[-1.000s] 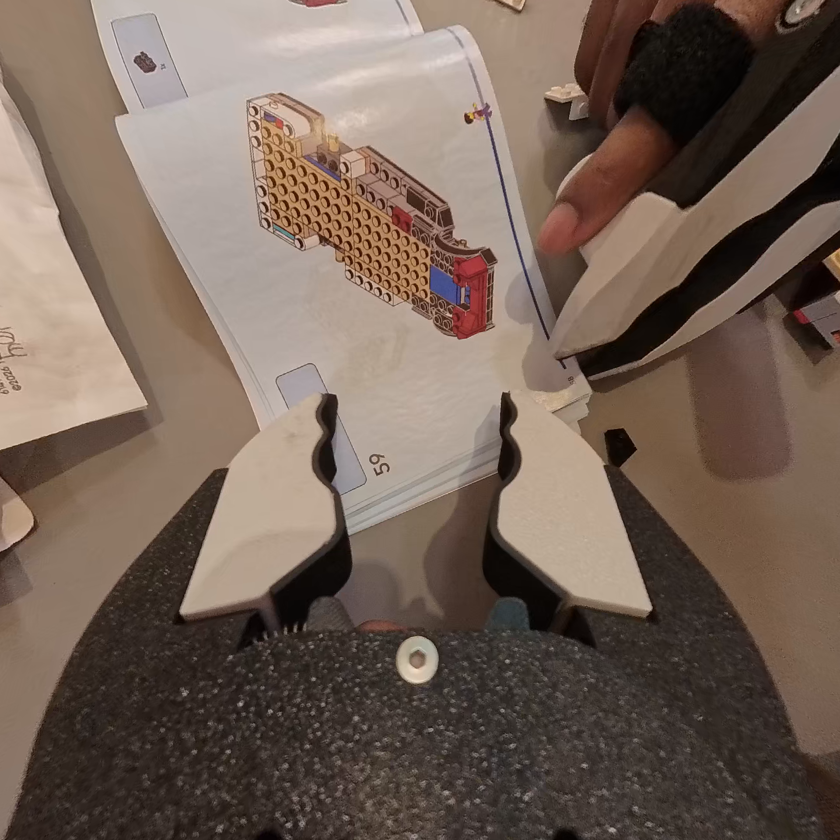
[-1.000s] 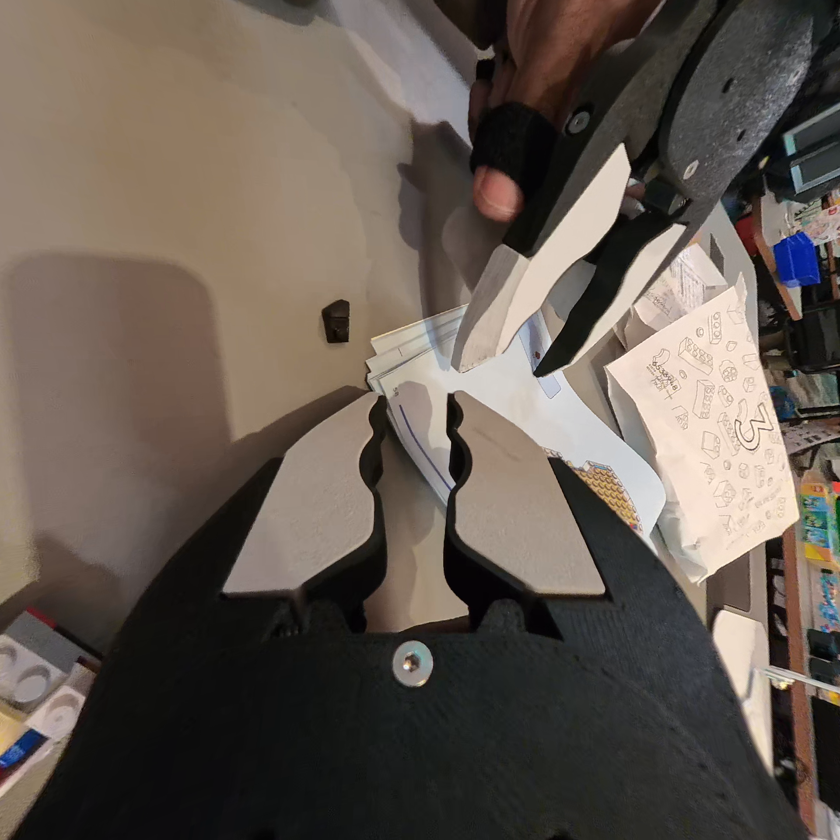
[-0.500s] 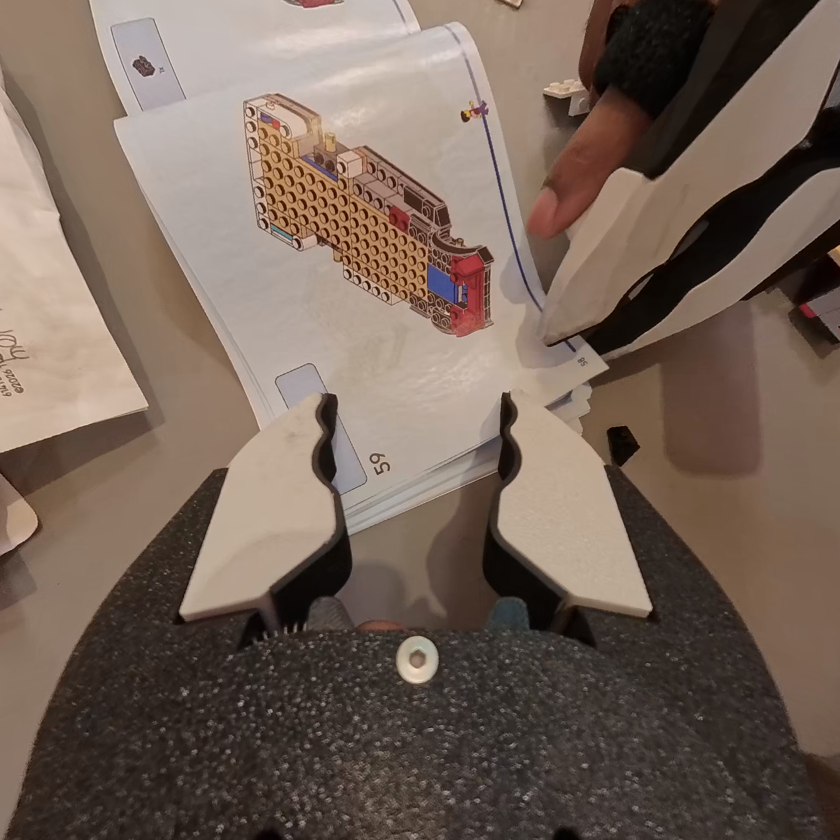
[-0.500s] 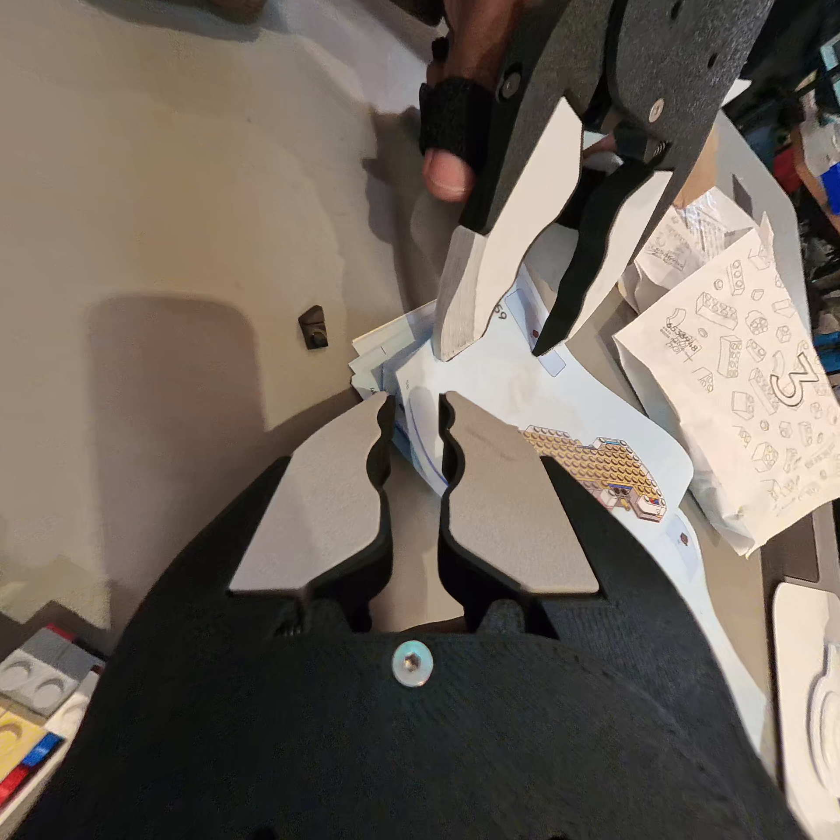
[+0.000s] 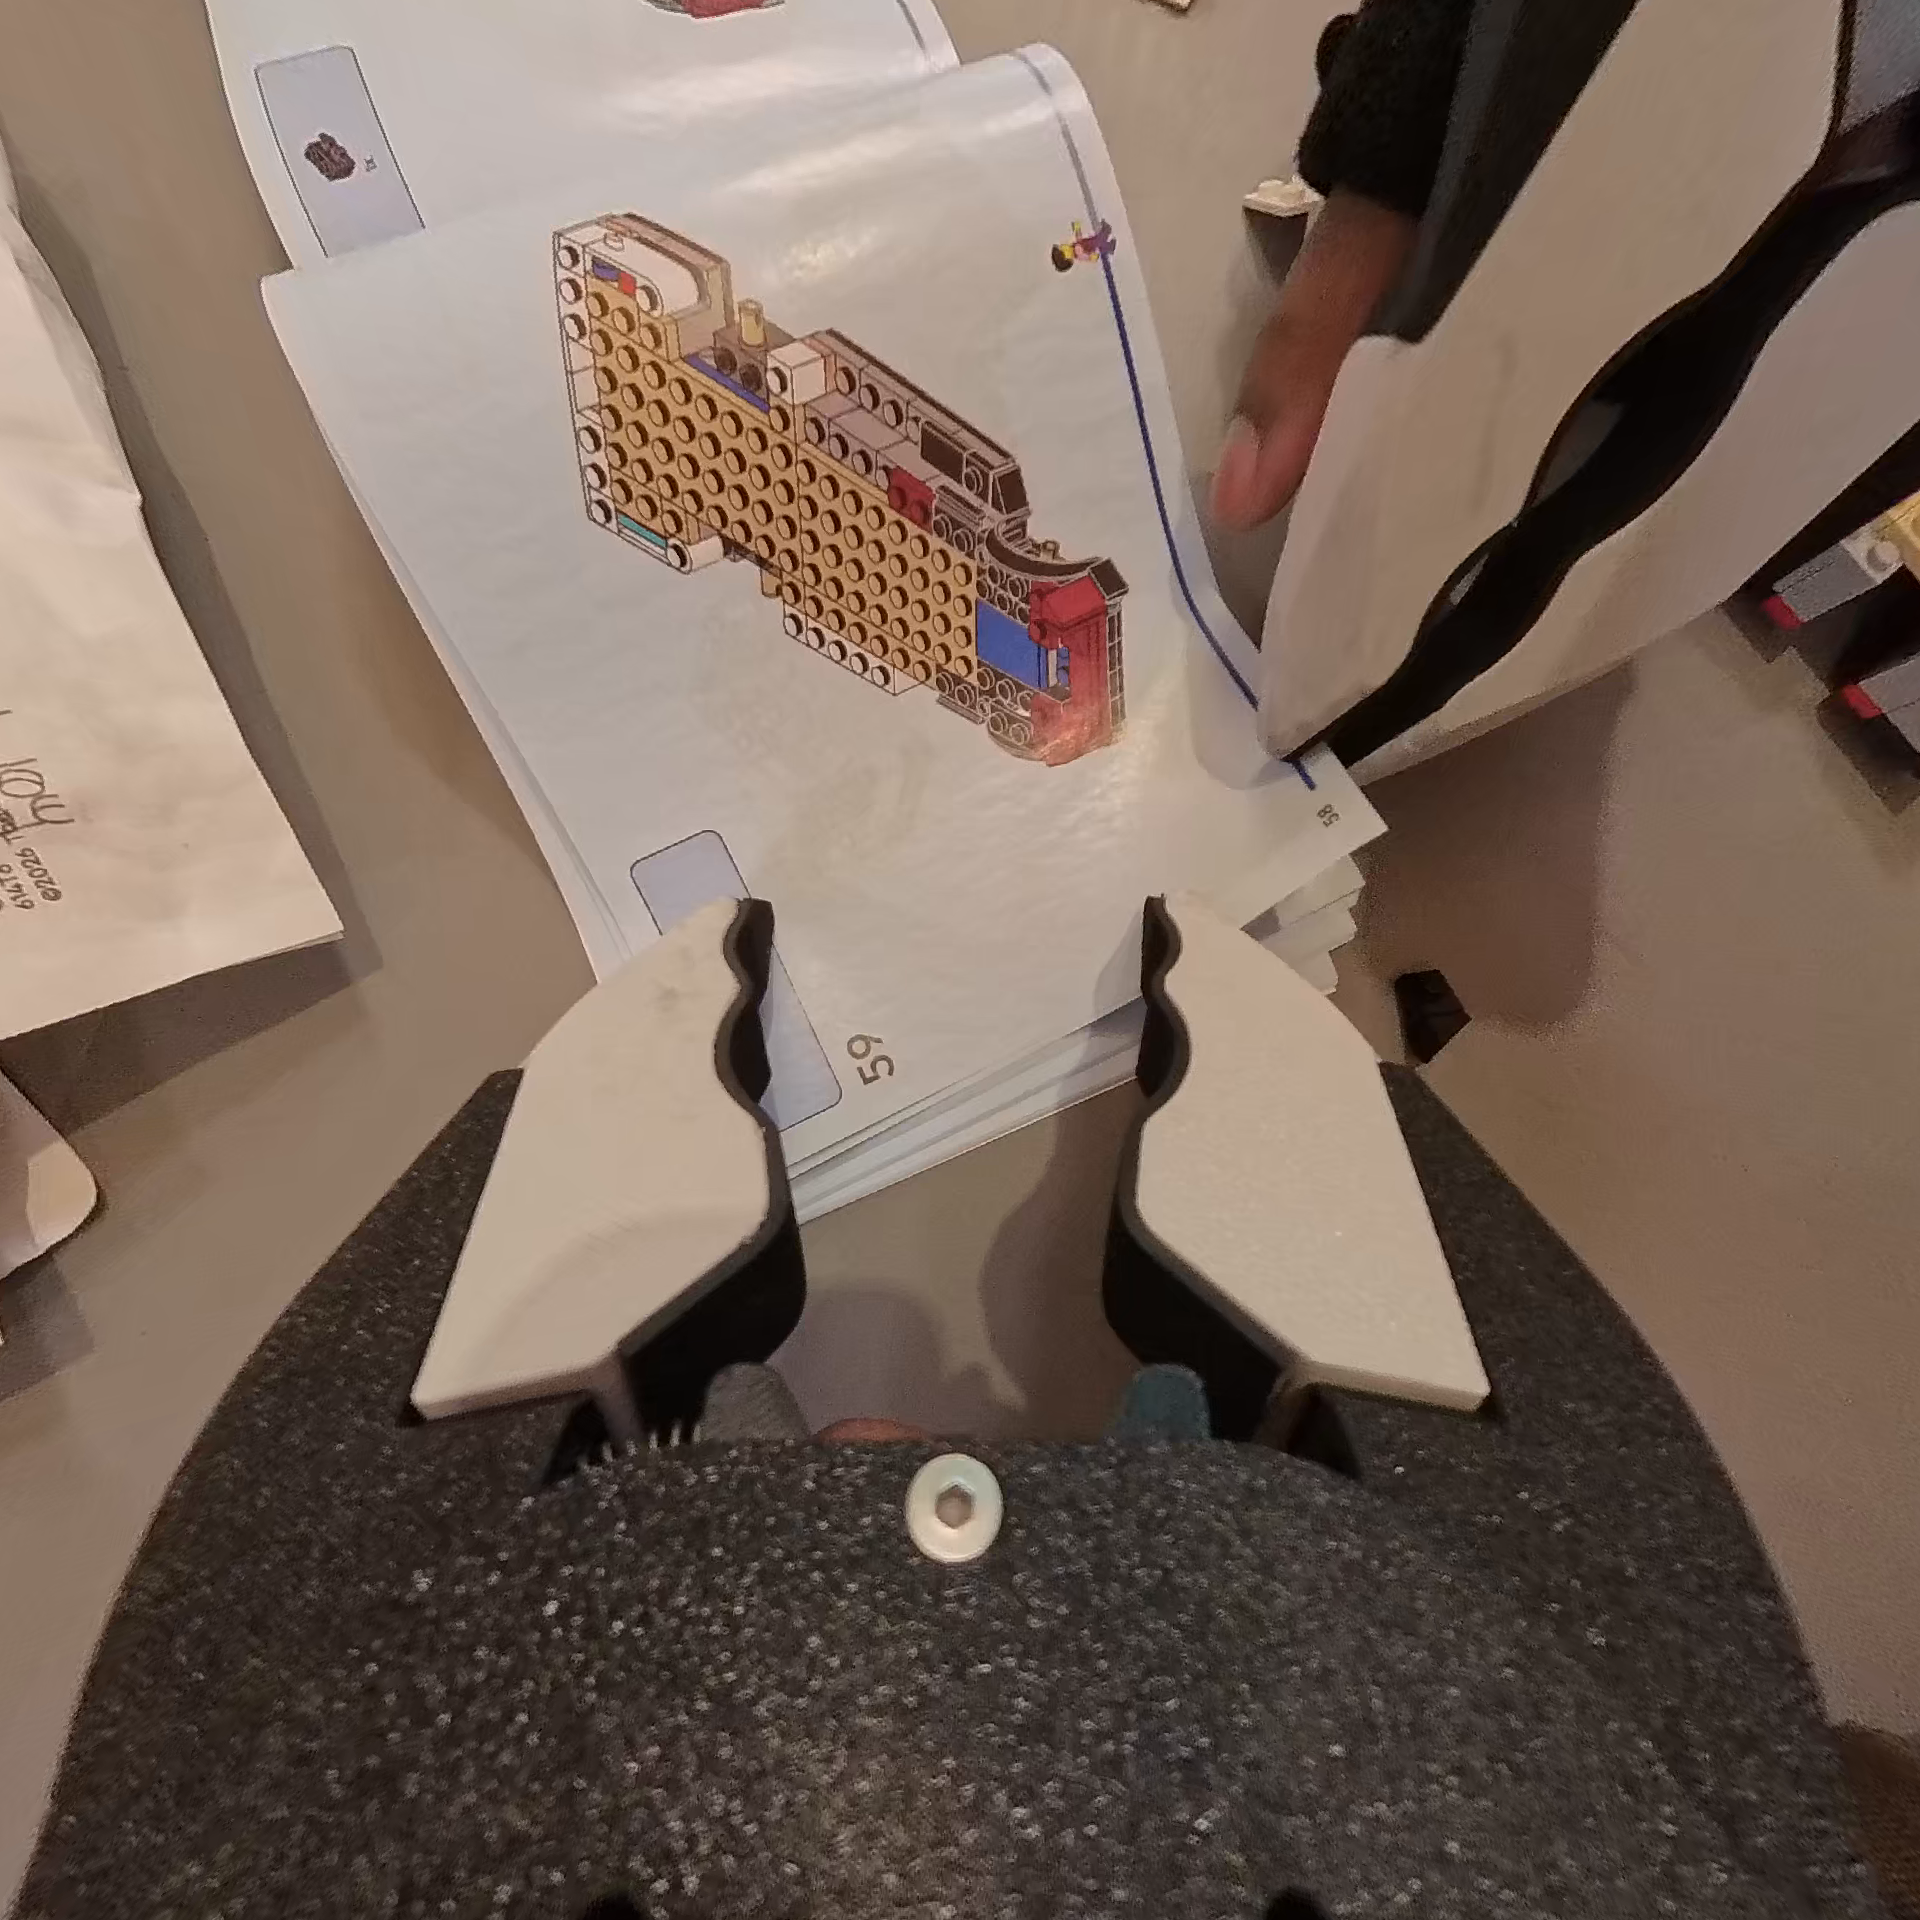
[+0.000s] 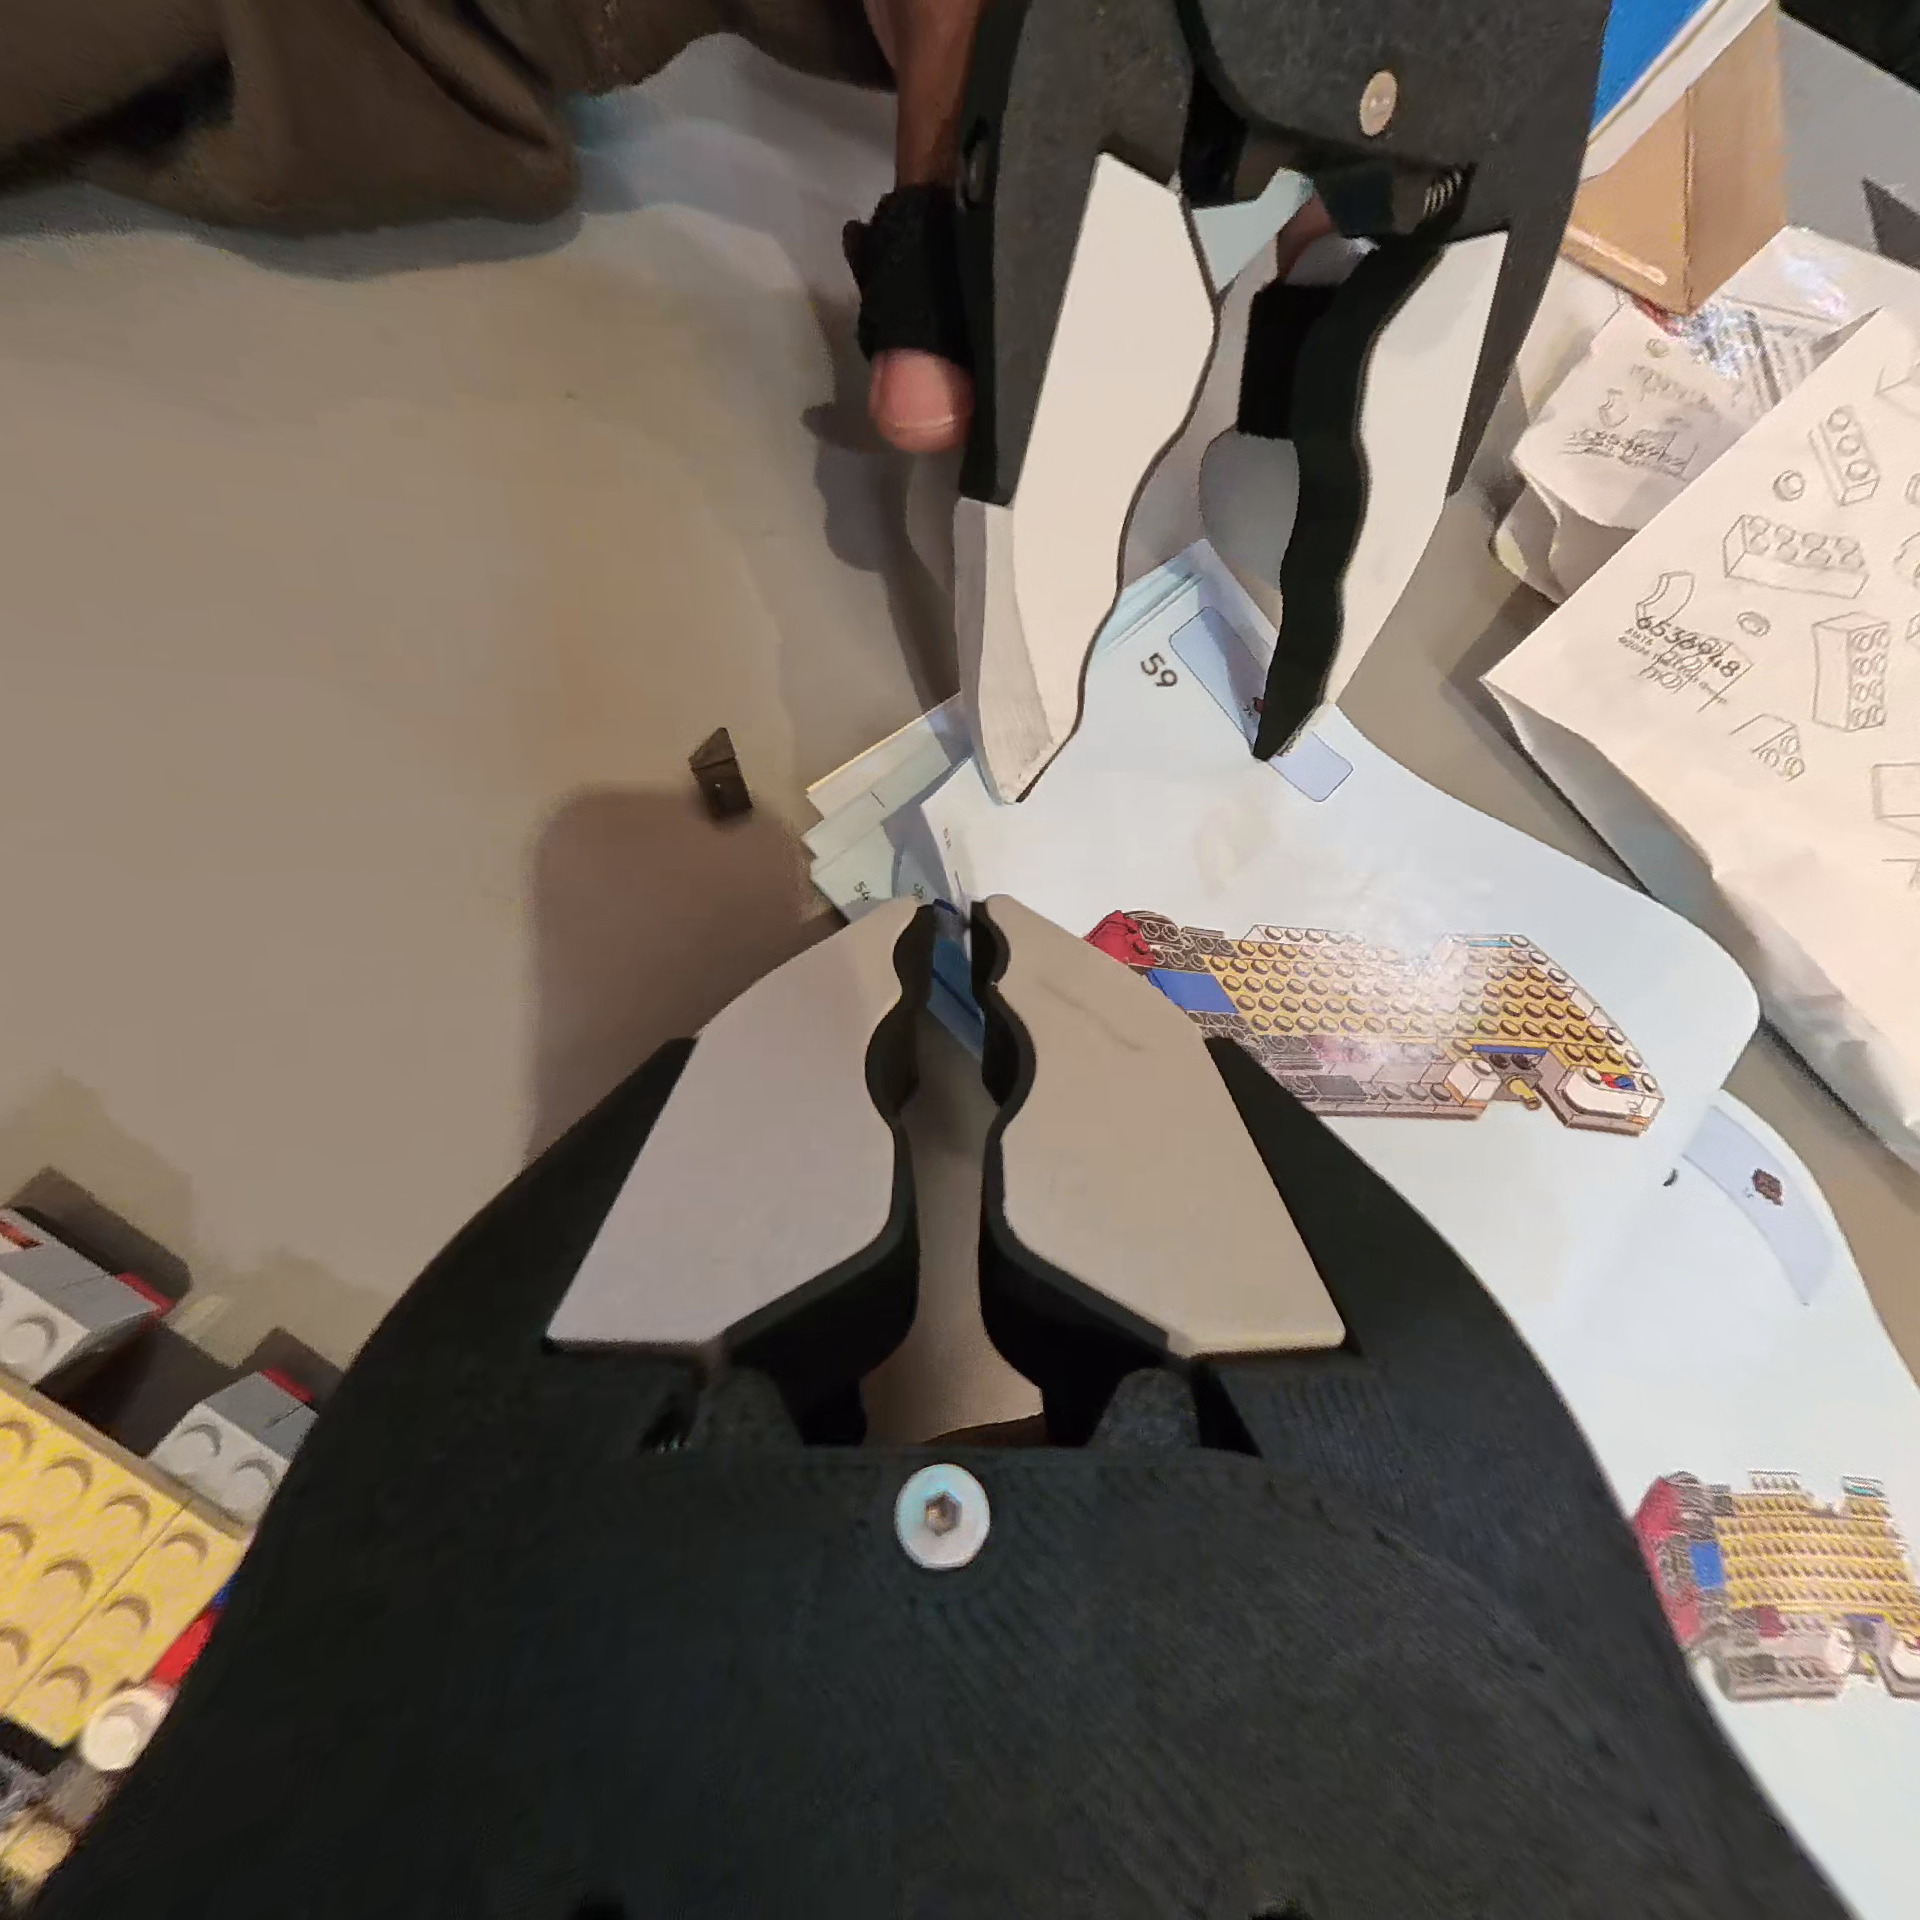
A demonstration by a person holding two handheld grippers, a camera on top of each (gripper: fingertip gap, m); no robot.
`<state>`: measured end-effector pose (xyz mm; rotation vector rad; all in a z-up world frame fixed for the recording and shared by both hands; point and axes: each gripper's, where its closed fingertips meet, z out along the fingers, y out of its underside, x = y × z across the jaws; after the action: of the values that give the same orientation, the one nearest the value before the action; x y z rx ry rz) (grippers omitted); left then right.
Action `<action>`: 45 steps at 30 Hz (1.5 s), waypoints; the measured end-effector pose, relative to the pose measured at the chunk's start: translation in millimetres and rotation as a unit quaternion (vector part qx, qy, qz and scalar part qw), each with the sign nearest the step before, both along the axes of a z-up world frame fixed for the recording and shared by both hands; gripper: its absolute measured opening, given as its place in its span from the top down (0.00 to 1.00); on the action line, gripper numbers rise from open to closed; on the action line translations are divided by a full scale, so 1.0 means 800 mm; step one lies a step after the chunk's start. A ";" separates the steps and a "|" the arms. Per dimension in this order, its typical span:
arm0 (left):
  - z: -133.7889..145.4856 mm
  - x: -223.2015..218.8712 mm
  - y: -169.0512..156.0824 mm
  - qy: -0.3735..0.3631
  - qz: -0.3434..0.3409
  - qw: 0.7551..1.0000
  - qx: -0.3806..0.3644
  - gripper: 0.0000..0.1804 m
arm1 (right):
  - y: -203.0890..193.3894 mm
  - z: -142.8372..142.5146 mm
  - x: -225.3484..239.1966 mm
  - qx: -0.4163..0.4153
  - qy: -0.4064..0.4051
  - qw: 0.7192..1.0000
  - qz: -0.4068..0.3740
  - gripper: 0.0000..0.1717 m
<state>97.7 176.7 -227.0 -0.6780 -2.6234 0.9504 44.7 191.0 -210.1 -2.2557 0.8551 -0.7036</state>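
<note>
Booklet pages, thin glossy white paper with printed brick-model drawings (image 5: 790,582), lie open and curved on the beige table (image 5: 1662,1039), beside white paper bags (image 6: 1714,727). Such paper is probably light, floppy, easy to crease; a corner is the best place to hold. The right gripper (image 6: 948,920) pinches the top page's corner. The left gripper (image 5: 956,914) hovers spread over the booklet's near edge, near a small black brick (image 5: 1432,1013).

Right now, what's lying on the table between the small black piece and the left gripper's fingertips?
The fanned page corners of the open instruction booklet lie between the small black piece and the left gripper, clearest in the right wrist view.
</note>
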 end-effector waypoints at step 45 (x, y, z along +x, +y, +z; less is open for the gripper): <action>0.114 0.116 -0.046 -0.007 0.232 0.939 -0.255 0.61 | -0.212 0.142 -0.003 0.236 -0.206 0.916 -0.251 1.00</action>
<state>190.9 140.0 -135.9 -0.1459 -2.6076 1.8026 41.9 21.2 -96.1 -1.3942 1.2419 -1.0260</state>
